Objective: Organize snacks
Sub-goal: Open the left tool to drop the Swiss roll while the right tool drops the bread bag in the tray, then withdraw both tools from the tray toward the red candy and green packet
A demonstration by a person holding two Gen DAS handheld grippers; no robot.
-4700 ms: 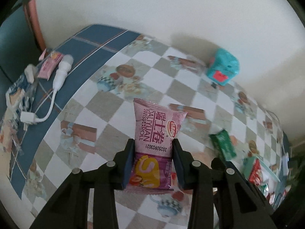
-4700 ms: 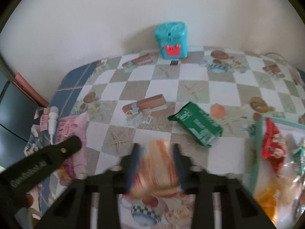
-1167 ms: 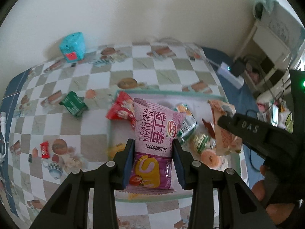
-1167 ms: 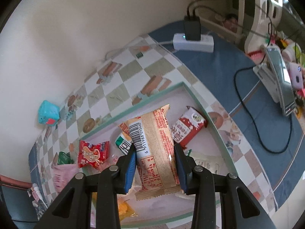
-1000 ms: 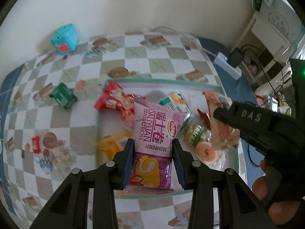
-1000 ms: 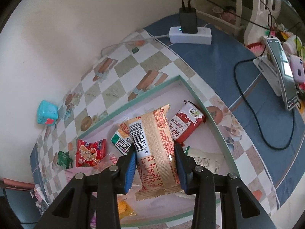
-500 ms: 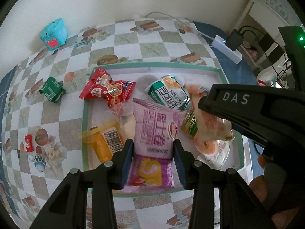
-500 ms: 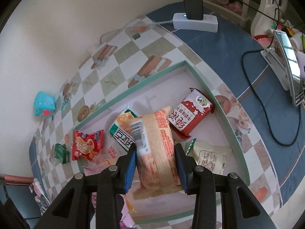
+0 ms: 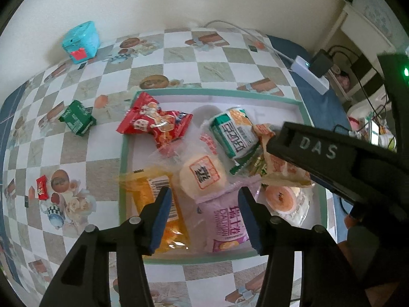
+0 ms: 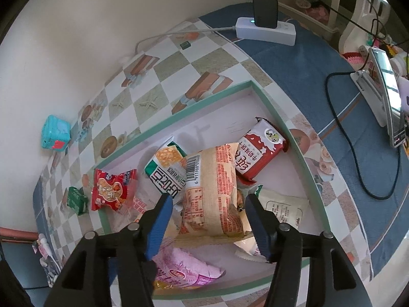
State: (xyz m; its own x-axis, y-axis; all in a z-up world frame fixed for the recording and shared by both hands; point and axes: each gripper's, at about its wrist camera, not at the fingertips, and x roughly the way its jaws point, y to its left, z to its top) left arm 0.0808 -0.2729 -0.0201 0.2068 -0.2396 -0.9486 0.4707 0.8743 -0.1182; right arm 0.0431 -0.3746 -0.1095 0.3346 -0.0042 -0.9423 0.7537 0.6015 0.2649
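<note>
Left gripper (image 9: 203,208) opening, pads clear of pink snack pack (image 9: 226,220) lying in tray (image 9: 125,158) between them. Right gripper (image 10: 208,216) opening, orange snack pack (image 10: 212,194) loose between pads.

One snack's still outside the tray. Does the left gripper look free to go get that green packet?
Probably yes: the left gripper is opening and empty, and the green packet lies alone on bare tablecloth.

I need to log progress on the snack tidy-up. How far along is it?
Done: most packets lie in the green-rimmed tray, among them the purple Swiss roll packet and the tan barcode packet.
In hand: nothing; the left gripper and right gripper are opening, pads clear of both packets.
Left: the green packet and small red candy sit on the tablecloth.
</note>
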